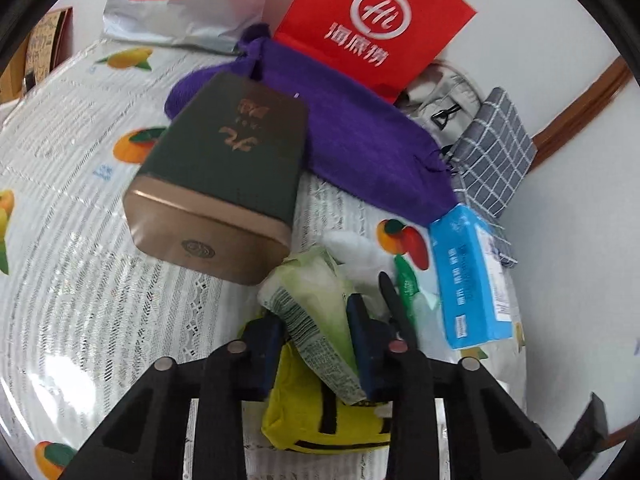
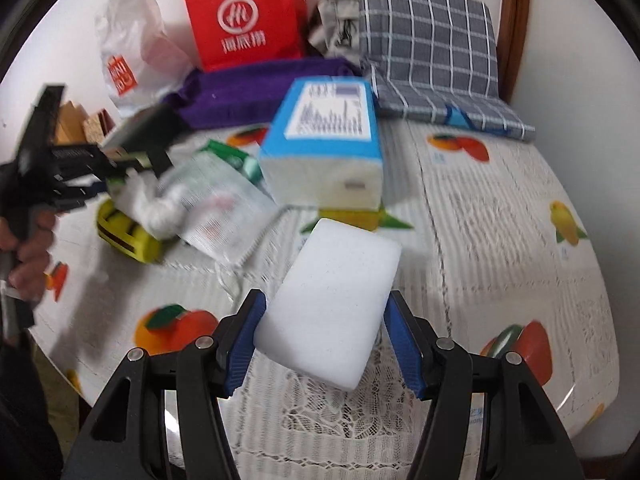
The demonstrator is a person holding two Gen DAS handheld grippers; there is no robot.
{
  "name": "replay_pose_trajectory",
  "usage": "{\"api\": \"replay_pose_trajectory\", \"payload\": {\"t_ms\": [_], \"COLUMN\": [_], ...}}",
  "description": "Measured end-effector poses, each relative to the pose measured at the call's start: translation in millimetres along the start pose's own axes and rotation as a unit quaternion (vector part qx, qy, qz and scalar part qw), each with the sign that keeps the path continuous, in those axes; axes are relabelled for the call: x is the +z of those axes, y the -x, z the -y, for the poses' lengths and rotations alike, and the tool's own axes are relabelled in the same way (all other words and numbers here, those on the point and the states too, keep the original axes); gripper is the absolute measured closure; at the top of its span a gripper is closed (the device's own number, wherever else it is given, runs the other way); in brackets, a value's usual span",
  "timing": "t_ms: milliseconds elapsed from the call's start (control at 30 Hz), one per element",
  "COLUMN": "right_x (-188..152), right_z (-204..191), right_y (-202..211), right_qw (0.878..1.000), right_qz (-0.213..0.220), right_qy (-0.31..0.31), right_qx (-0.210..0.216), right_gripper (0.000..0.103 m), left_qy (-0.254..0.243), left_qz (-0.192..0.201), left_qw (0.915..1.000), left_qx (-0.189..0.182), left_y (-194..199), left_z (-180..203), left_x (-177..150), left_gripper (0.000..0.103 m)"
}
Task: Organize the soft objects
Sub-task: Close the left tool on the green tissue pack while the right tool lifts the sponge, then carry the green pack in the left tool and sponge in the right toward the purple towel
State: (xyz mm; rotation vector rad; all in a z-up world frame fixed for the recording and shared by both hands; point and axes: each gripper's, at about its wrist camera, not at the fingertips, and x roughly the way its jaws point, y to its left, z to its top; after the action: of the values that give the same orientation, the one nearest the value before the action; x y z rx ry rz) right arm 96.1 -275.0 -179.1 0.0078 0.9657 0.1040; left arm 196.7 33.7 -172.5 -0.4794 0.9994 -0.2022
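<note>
A fruit-print cloth (image 2: 500, 208) covers the bench. The left gripper (image 1: 316, 344) has its fingers pinching a green packet (image 1: 320, 304). The right gripper (image 2: 324, 344) clamps a white sponge (image 2: 336, 304).

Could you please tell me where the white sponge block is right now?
In the right wrist view, the white sponge block sits low at centre between the right gripper's blue pads, just in front of the blue tissue pack, over the fruit-print tablecloth.

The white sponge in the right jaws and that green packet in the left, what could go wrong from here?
1. The white sponge sits skewed in the right gripper, with one pad barely touching, so it might slip out.
2. The left gripper pinches only part of the crumpled green packet; it may tear or slide free.
3. Lifting could drag the yellow pouch underneath.
</note>
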Motion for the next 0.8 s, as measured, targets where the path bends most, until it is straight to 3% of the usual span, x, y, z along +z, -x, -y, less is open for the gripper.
{"api": "replay_pose_trajectory", "payload": {"t_ms": [267, 400, 533, 633, 700, 800], "right_x": [-1.8, 3.1, 10.0, 11.9, 9.5, 1.8], "right_z": [-11.6, -12.1, -12.0, -12.4, -12.0, -10.7], "right_y": [-14.2, -18.1, -24.9, -30.6, -30.2, -23.1], "right_qw": [1.000, 0.999, 0.999, 0.998, 0.998, 0.998], "right_qz": [-0.001, 0.002, 0.002, -0.014, -0.020, -0.018], "right_qy": [0.027, 0.035, 0.045, 0.046, 0.041, 0.034], "right_qx": [-0.014, -0.018, -0.023, -0.033, -0.044, -0.045], "right_gripper": [0.043, 0.043, 0.039, 0.032, 0.028, 0.023], "left_qy": [-0.006, -0.016, -0.022, -0.013, -0.005, -0.017], "left_qz": [0.016, -0.001, -0.037, -0.044, -0.037, -0.025], "left_qw": [0.9998, 0.9986, 0.9943, 0.9918, 0.9904, 0.9846], "left_qx": [0.003, 0.050, 0.097, 0.120, 0.133, 0.172], "left_y": [54.0, 71.2, 62.8, 55.8, 57.7, 60.4], "left_z": [-11.1, -28.1, -52.5, -67.3, -73.2, -74.7], "left_x": [-2.3, -16.5, -31.6, -38.2, -40.0, -42.1], "left_gripper": [0.077, 0.077, 0.076, 0.059, 0.041, 0.029]}}
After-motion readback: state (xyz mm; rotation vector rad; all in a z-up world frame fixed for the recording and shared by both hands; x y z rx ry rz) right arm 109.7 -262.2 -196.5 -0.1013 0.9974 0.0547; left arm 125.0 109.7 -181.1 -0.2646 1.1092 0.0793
